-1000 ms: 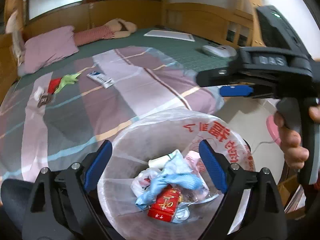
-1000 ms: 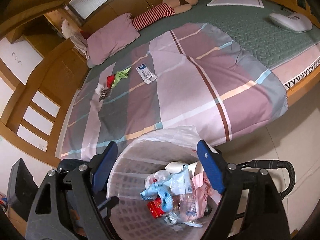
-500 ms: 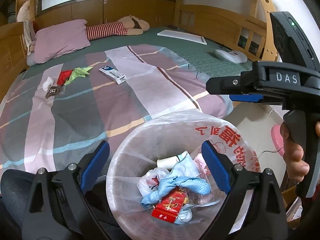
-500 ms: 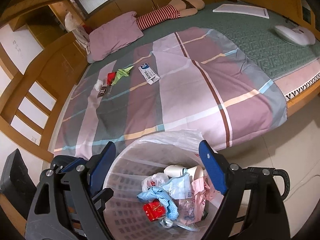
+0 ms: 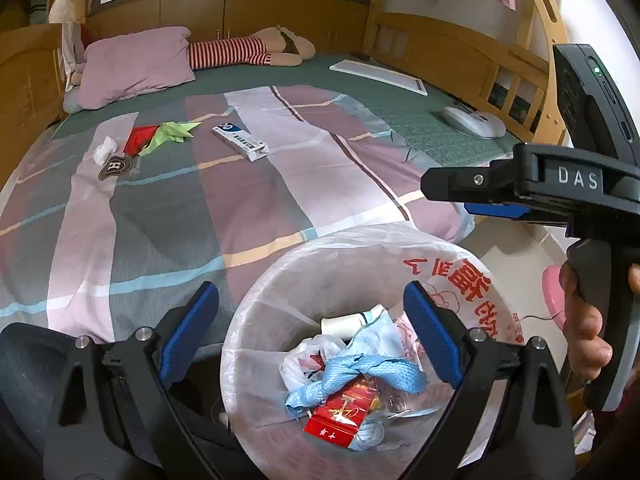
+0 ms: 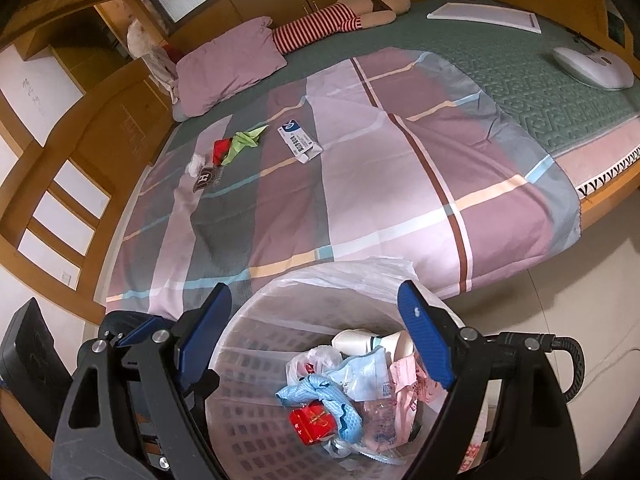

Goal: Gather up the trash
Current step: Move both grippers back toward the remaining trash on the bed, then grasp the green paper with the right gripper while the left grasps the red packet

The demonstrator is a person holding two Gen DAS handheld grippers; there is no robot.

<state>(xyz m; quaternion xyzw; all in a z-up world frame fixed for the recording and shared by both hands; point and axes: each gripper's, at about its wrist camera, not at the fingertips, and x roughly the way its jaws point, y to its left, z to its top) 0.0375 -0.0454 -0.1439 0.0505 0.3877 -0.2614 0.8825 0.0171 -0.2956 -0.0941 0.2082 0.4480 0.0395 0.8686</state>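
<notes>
- over the trash bin, at the foot of the bed: my left gripper hangs with its fingers spread wide, nothing between the blue pads.
- my right gripper is above the same bin, fingers equally wide and empty; in the left wrist view it shows from the side at the right edge, with my hand on the handle.
- the bin is white lattice plastic lined with a translucent bag printed in red characters.
- inside the bin: a red carton lying flat, a crumpled blue cloth across it, a white cup on its side, thin plastic wrappers and a pink-printed bag.
- remaining trash on the plaid quilt, well apart from the bin, toward the pillow end:
- a white and blue box, lying flat.
- a green crumpled paper touching a red wrapper.
- a white tissue wad just beside a dark round badge.
- farther back: a pink pillow, a striped plush toy, a white flat panel and a white oval device on the green mat.
</notes>
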